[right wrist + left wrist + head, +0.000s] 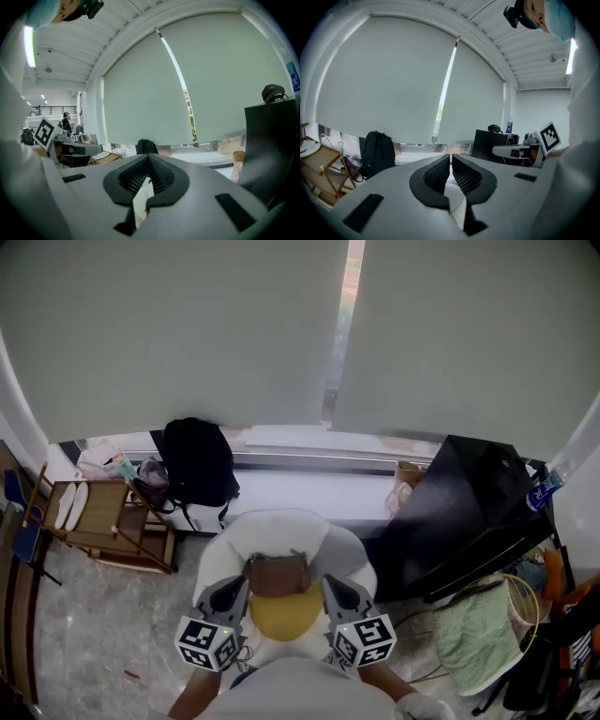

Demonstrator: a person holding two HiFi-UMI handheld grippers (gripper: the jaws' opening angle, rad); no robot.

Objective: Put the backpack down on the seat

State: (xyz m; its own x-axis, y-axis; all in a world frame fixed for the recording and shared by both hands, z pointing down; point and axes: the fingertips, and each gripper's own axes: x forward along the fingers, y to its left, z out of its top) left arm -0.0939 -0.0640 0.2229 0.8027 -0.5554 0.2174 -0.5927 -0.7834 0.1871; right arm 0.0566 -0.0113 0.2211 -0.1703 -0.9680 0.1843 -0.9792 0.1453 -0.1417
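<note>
Small brown backpack (277,576) sits right between my two tips, over the round yellow cushion (284,615) of the white shell seat (281,526). I can't tell whether it rests there or hangs. Its sides are hidden behind my left gripper (242,585) and right gripper (328,582). Both pairs of jaws are pressed together. Neither gripper view shows the backpack, so I can't confirm a pinched strap. Count: one brown backpack, one black fabric backpack (198,463) upright on the window ledge (309,486), two pale grey roller blinds (169,334).
</note>
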